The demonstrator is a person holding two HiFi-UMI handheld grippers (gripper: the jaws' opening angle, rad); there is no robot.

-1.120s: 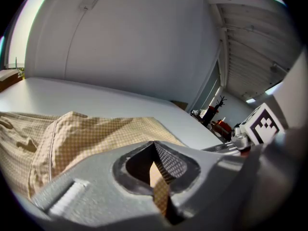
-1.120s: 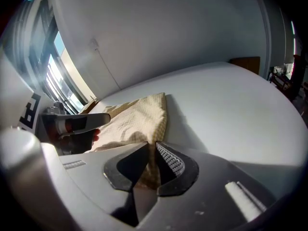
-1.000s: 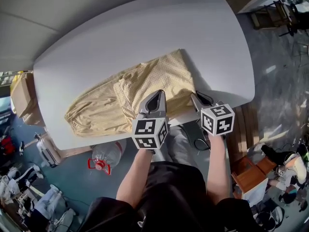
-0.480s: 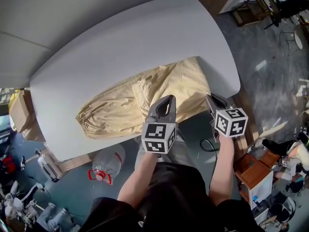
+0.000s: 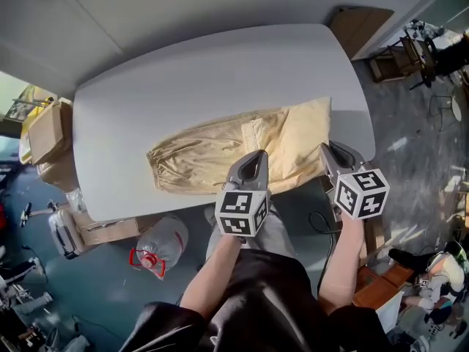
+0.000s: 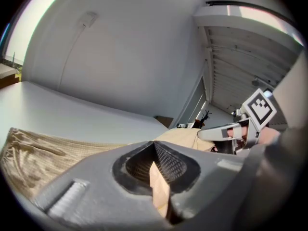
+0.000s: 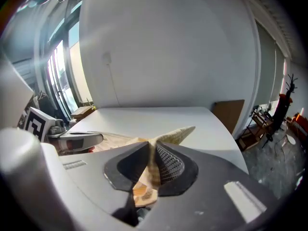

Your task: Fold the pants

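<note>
- Both jaws are clamped on cloth: my left gripper (image 5: 255,158) pinches the near edge of the tan pants (image 5: 205,156), and my right gripper (image 5: 331,150) pinches the same edge at its right-hand end.
- Pants lie lengthwise on the near half of the white table (image 5: 190,72), gathered end to my left.
- Water bottle (image 5: 157,248) lies on the floor below.

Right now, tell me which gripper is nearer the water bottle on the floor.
Left. The left gripper, clamped on the pants at the table's near edge, sits up and right of the water bottle; the right gripper grips the pants farther right.
</note>
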